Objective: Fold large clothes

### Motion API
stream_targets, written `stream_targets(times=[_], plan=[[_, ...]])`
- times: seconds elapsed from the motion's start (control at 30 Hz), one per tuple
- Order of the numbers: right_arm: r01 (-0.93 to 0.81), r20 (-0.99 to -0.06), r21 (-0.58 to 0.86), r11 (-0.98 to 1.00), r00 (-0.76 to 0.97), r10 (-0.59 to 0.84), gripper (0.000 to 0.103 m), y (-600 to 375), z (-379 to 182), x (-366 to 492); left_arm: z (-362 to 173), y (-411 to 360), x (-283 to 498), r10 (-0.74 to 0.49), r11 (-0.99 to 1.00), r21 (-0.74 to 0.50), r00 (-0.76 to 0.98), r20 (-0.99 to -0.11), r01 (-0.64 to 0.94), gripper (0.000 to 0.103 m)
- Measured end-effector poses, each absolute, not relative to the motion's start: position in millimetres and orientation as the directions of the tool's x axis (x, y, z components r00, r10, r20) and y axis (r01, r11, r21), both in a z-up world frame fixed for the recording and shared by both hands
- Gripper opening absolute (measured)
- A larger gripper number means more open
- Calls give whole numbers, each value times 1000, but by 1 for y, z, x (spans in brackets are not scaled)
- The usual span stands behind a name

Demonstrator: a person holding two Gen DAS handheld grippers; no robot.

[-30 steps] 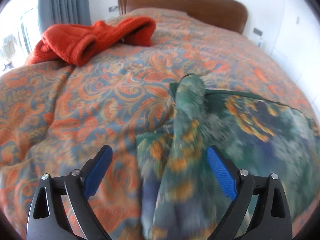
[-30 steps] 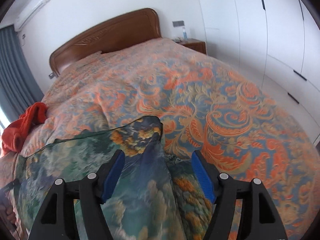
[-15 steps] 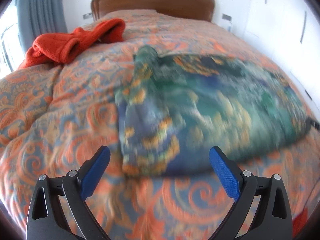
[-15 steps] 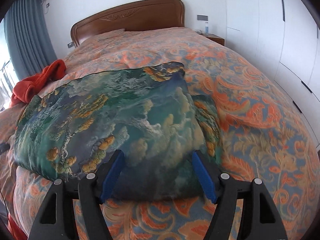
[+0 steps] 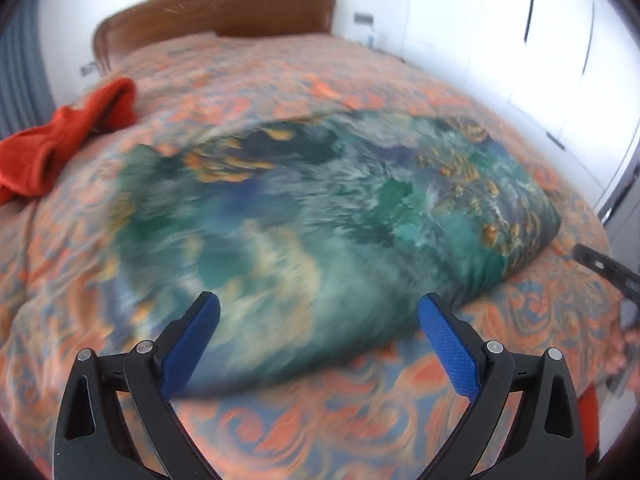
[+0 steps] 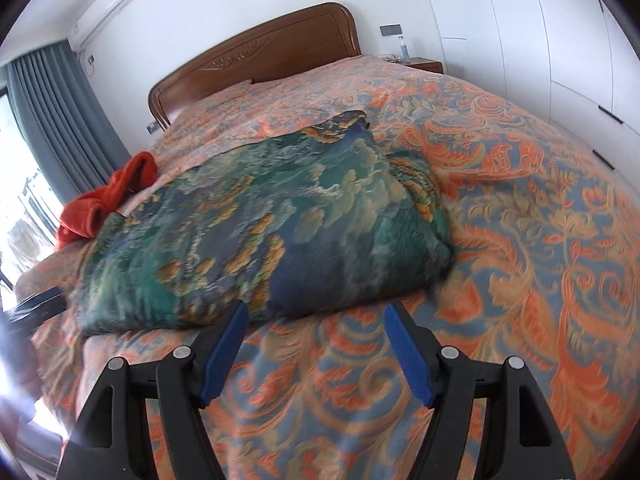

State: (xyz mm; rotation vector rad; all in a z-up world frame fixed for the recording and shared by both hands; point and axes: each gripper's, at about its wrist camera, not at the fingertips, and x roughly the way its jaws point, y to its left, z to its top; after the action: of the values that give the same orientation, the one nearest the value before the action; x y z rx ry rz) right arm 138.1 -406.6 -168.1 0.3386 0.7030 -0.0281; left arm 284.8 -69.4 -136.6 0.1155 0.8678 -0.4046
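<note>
Two garments lie on the bed, seen here from left to right. At the far left a dusty-blue curtain [image 6: 52, 128] hangs beside a bright window, with an air conditioner [image 6: 108, 4] on the wall above it. Just right of the curtain, the orange-red garment [image 6: 108, 196] lies bunched on the paisley bedspread [image 6: 540, 240], toward the far left side of the bed and near the wooden headboard [image 6: 256, 60]. Right of it, near the middle of the bed, lies the green and blue printed garment [image 6: 260, 232], folded into a thick, roughly rectangular bundle that rests flat on the bedspread, close to the near edge.

The left gripper [image 5: 319, 312] hovers just over the near edge of this bundle, its blue pads [image 5: 192, 340] spread wide, with nothing clamped between them; that view is blurred. The right gripper [image 6: 314, 322] is near the bundle's near right edge, over bare bedspread, its jaws also standing well apart and empty.

Farther right, a small bottle [image 6: 403, 46] stands on a nightstand [image 6: 428, 65] beside the headboard, and white wardrobe doors [image 6: 560, 40] fill the right wall.
</note>
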Motion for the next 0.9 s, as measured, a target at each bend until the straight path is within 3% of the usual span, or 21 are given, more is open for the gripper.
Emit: stream_targets(times=[0.17, 0.53, 0.7, 0.9], plan=[[98, -613, 320, 942, 780, 127, 72, -402, -160, 122, -163, -110, 343, -240, 929, -42, 509, -827, 369, 100], [129, -602, 403, 906, 783, 156, 72, -404, -181, 81, -148, -127, 471, -160, 981, -82, 485, -860, 178, 100], [137, -597, 423, 896, 786, 162, 72, -409, -186, 66, -155, -134, 462, -201, 971, -109, 478, -855, 212, 100], [160, -583, 447, 880, 798, 151, 72, -421, -184, 57, -159, -142, 408, -189, 945, -5, 530, -826, 328, 100]])
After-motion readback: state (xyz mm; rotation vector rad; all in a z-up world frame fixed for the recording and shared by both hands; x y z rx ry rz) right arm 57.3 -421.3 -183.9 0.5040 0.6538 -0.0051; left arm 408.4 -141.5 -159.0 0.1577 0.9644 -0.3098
